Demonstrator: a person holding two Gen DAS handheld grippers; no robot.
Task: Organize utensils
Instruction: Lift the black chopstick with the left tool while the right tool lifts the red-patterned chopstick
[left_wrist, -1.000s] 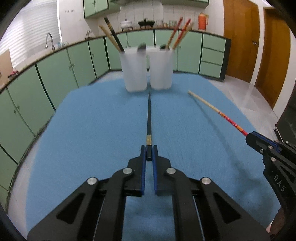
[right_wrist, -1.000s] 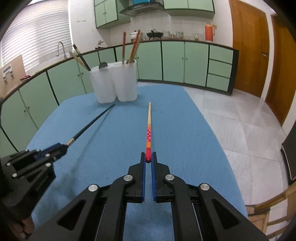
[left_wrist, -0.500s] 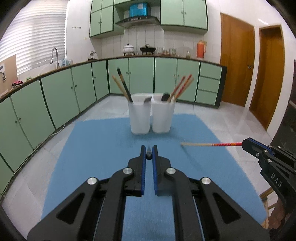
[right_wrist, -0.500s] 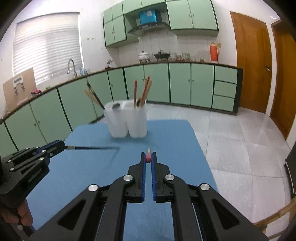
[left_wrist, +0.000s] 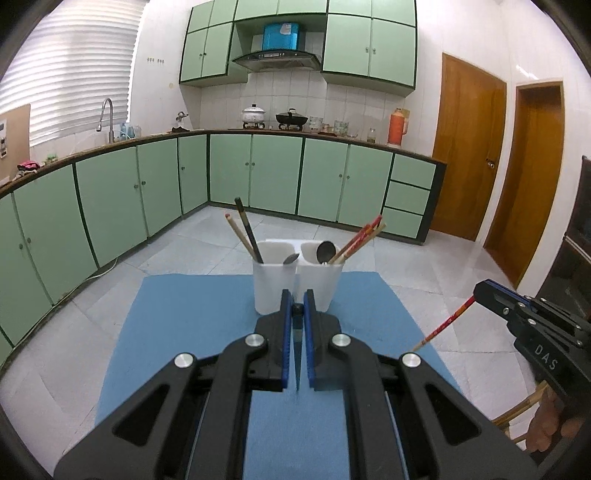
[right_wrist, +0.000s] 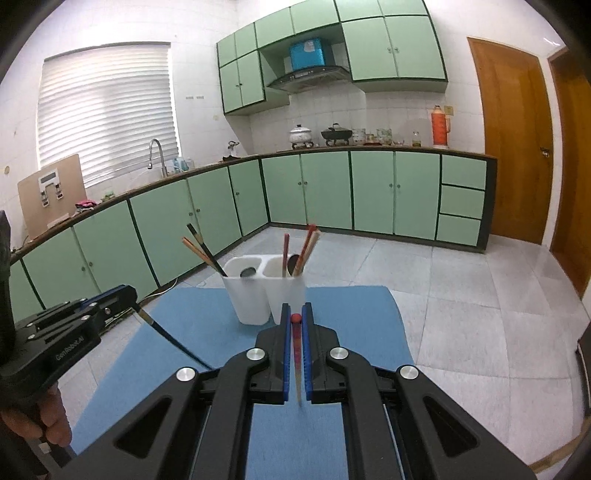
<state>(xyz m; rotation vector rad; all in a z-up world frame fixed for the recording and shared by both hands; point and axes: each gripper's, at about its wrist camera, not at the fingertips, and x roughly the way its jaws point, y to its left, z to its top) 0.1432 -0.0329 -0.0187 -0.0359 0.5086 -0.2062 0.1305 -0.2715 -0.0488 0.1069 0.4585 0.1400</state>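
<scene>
A white two-cup utensil holder (left_wrist: 271, 284) (right_wrist: 247, 299) stands at the far end of the blue mat (left_wrist: 192, 332) (right_wrist: 354, 314). Its left cup holds a black and a wooden chopstick plus a spoon; its right cup holds a spoon and red-patterned chopsticks. My left gripper (left_wrist: 296, 300) (right_wrist: 127, 295) is shut on the top end of a black chopstick (left_wrist: 296, 354) (right_wrist: 173, 339), which hangs tip down above the mat. My right gripper (right_wrist: 295, 313) (left_wrist: 480, 290) is shut on the red end of a red-and-wood chopstick (right_wrist: 297, 365) (left_wrist: 443, 326), also hanging clear of the mat.
Green cabinets (left_wrist: 110, 199) line the far wall and the left side, with tiled floor around the table. A wooden chair (left_wrist: 524, 410) stands by the table's right edge. A person's hand (right_wrist: 51, 421) grips the left tool's handle. Wooden doors (left_wrist: 465, 155) stand at right.
Both grippers have risen and lifted their chopsticks off the mat. The chopsticks swung from lying forward to hanging tip down, and the holder now sits lower in both views.
</scene>
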